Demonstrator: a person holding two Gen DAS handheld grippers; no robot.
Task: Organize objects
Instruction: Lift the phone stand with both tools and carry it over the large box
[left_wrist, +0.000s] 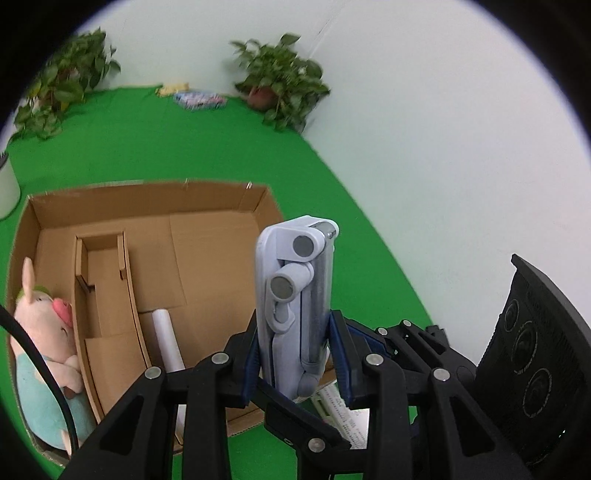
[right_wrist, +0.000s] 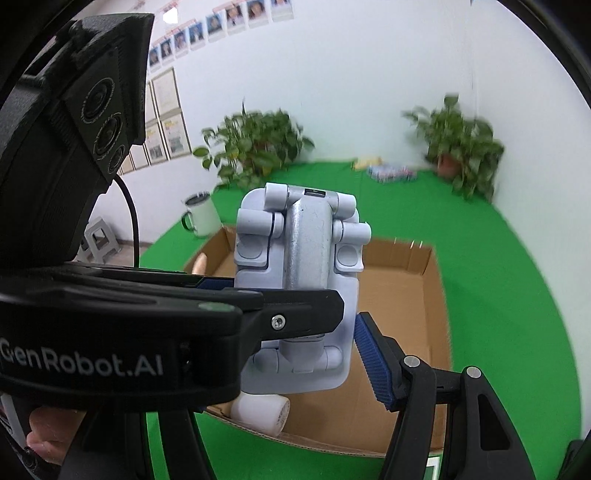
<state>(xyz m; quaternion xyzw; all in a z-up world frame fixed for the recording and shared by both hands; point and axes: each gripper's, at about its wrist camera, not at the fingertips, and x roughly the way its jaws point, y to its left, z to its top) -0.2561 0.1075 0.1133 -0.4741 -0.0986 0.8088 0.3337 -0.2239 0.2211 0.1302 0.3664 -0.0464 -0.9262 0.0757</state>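
A folded pale grey plastic and brushed-metal stand with round hinge knuckles (left_wrist: 295, 295) is held up in the air over the green-covered worktop (left_wrist: 184, 147), gripped from two sides at once. The left gripper (left_wrist: 295, 369) has its blue-padded black fingers (left_wrist: 338, 354) clamped on the narrow edges of the stand's lower part, so the stand rises upright between them in the left wrist view. In the right wrist view the same stand (right_wrist: 303, 251) faces the camera flat on, and the right gripper (right_wrist: 325, 354) has its fingers clamped across the wider faces: one blue ribbed pad (right_wrist: 373, 365) presses at the stand's lower right edge, while the other finger is mostly hidden behind the left gripper's black body, which crosses in front. Below and behind the stand sits an open brown cardboard box (left_wrist: 147, 236) with a small cardboard divider inside. In the box lie a white paper roll (left_wrist: 168, 339) near the front wall and a pink plush pig in a light blue outfit (left_wrist: 48, 343) at the left end. A white enamel mug with a dark rim (right_wrist: 199, 214) stands on the worktop just beyond the box's far left corner. Two leafy potted plants (right_wrist: 255, 147) (right_wrist: 458, 147) stand along the back wall, with a small colourful packet (right_wrist: 391, 171) lying between them.
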